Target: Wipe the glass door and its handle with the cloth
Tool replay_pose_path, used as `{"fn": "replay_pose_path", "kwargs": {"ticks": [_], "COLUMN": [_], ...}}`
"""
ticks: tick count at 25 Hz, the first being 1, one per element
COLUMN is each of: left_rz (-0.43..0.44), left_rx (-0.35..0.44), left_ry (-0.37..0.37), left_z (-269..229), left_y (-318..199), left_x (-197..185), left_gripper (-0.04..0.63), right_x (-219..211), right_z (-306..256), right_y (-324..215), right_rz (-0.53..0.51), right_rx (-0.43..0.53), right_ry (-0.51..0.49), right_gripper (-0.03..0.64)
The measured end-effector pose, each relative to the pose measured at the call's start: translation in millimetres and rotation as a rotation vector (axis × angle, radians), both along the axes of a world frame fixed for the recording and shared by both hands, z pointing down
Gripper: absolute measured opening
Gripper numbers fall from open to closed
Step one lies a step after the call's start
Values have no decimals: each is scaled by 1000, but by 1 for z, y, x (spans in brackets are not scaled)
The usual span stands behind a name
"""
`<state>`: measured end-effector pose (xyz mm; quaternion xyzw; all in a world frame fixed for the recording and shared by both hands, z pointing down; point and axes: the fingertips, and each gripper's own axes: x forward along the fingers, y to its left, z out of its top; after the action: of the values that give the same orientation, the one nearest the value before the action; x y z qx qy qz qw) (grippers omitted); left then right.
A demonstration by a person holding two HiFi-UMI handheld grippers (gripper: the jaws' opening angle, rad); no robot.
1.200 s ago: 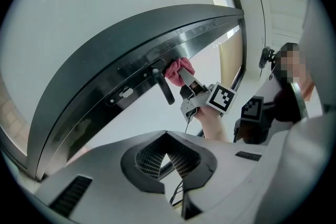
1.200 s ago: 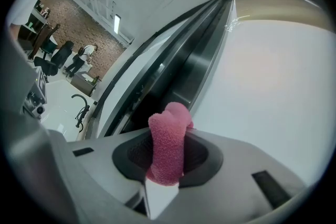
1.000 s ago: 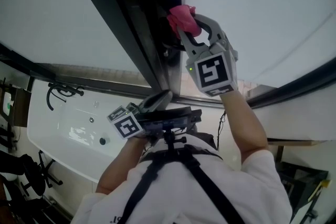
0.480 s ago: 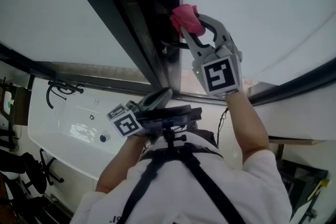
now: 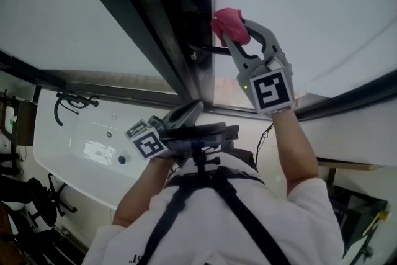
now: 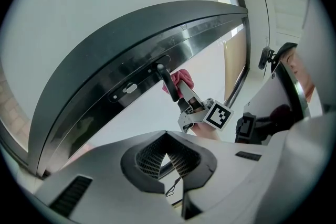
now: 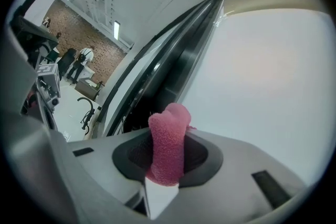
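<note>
My right gripper [image 5: 234,35] is raised and shut on a bunched pink cloth [image 5: 227,24]. The cloth presses against the black door handle [image 5: 206,50], which sticks out from the dark door frame [image 5: 158,22] beside the pale glass pane [image 5: 304,3]. From the left gripper view, the cloth [image 6: 182,80] lies right against the handle [image 6: 166,80]. In the right gripper view the cloth [image 7: 168,144] stands up between the jaws, with glass [image 7: 262,76] beyond. My left gripper [image 5: 186,113] hangs low by my chest, shut and holding nothing.
A white basin [image 5: 74,158] with a black tap [image 5: 71,105] stands at the lower left. A chest camera rig [image 5: 201,136] sits under the left gripper. Distant people [image 7: 79,63] stand before a brick wall.
My right gripper has slid the pink cloth a little right and down along the handle. The left gripper has stayed where it was.
</note>
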<state>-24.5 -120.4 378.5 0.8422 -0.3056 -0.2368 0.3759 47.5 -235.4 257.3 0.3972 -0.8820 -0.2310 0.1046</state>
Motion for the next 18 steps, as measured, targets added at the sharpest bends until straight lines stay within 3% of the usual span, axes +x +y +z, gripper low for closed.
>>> {"fn": "replay_pose_path", "kwargs": {"ticks": [7, 12, 18], "left_rz": [-26, -42, -47], "left_rx": [13, 6, 1], "left_ry": [-52, -54, -56], "left_z": [-1, 0, 0], "left_y": [-6, -8, -9], "left_x": [3, -4, -7], "left_gripper": [-8, -8, -8], "right_x": [23, 46, 38], "right_z": [5, 25, 81], "right_y": [1, 2, 8], "right_rz": [-6, 72, 106], "right_rx": [14, 39, -63], "right_ry": [-90, -105, -71], "right_gripper": [103, 103, 103]}}
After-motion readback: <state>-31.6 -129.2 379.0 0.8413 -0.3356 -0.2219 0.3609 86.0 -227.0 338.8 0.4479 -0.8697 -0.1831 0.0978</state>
